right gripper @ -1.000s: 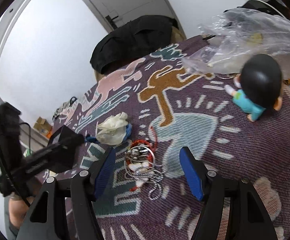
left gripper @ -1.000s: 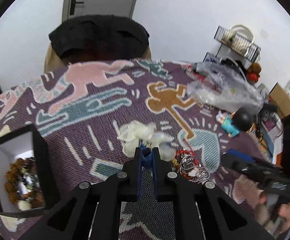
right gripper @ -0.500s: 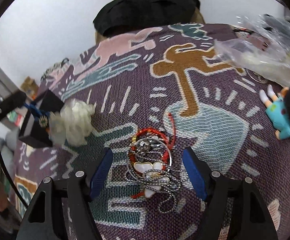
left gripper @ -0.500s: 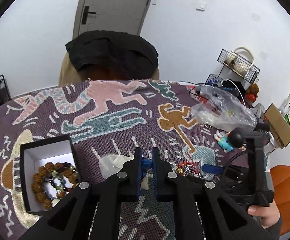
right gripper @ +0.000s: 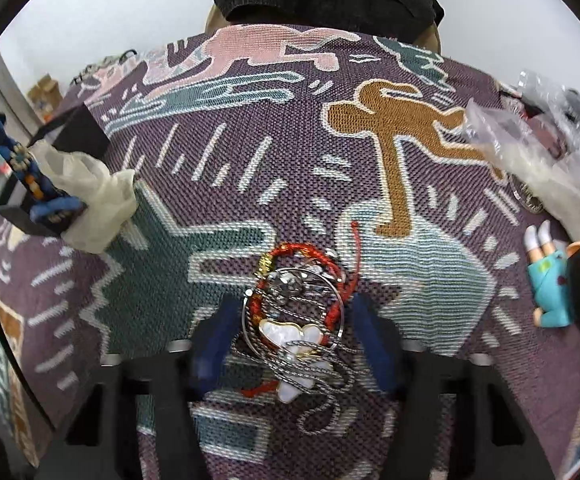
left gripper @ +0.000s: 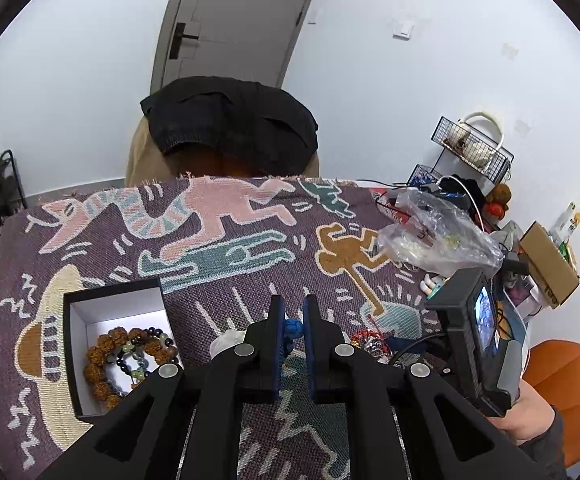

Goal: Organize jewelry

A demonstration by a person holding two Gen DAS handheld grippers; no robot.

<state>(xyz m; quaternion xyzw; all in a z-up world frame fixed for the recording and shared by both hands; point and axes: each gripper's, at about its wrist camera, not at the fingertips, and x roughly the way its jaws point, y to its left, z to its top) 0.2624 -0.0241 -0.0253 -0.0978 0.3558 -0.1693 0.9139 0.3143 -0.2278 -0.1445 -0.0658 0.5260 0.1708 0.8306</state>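
Observation:
My left gripper (left gripper: 292, 312) is shut on a blue braided bracelet (left gripper: 292, 330) and holds it above the patterned cloth. In the right wrist view the bracelet (right gripper: 21, 166) hangs with a pale organza pouch (right gripper: 89, 196) dangling from it. A black box (left gripper: 74, 336) with a white inside holds several bead bracelets (left gripper: 129, 358) at the left. My right gripper (right gripper: 294, 332) is open and straddles a tangled jewelry pile (right gripper: 296, 320): a red cord bracelet, a silver bangle, a chain and white shell pendants. The pile also shows in the left wrist view (left gripper: 370, 340).
A doll in teal (right gripper: 558, 280) lies at the right. A clear plastic bag (left gripper: 434, 236) with small items sits at the far right of the cloth. A chair with black cloth (left gripper: 229, 128) stands behind the table. Wire racks and clutter lie to the right.
My left gripper has lifted the blue bracelet and pouch up off the cloth. My right gripper has come down and forward over the jewelry pile, fingers now on either side of it.

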